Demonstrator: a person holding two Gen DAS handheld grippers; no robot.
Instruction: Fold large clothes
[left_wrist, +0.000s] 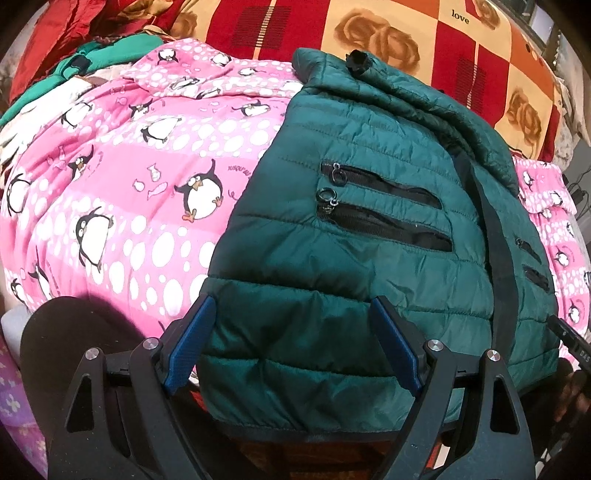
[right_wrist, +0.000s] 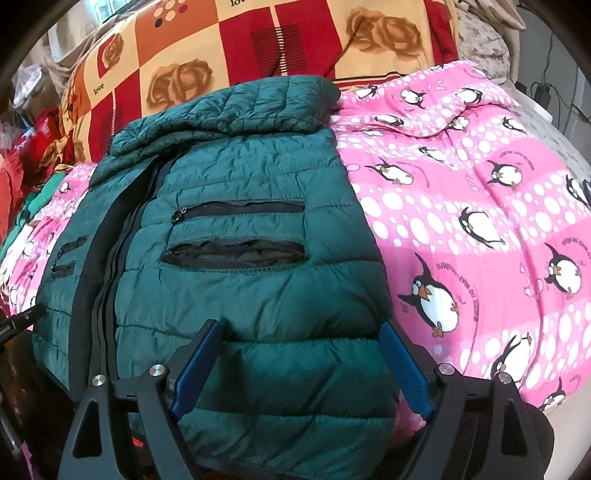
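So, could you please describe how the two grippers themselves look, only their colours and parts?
The left gripper and right gripper look alike: black angular frames, round silver bolts, and two flat fingers with textured blue pads. No cables or sleeves are visible.

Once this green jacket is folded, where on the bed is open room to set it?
Open penguin quilt lies right of the green jacket, and more quilt on its left side. Crowded: clothes pile at far left, rose blanket behind the hood.

A dark green quilted puffer jacket (left_wrist: 369, 229) with black pocket zips is seen on a pink penguin-printed, white-spotted quilt (left_wrist: 140, 192); behind the quilt, a red-and-cream checked rose-patterned blanket (left_wrist: 369, 33) is shown.
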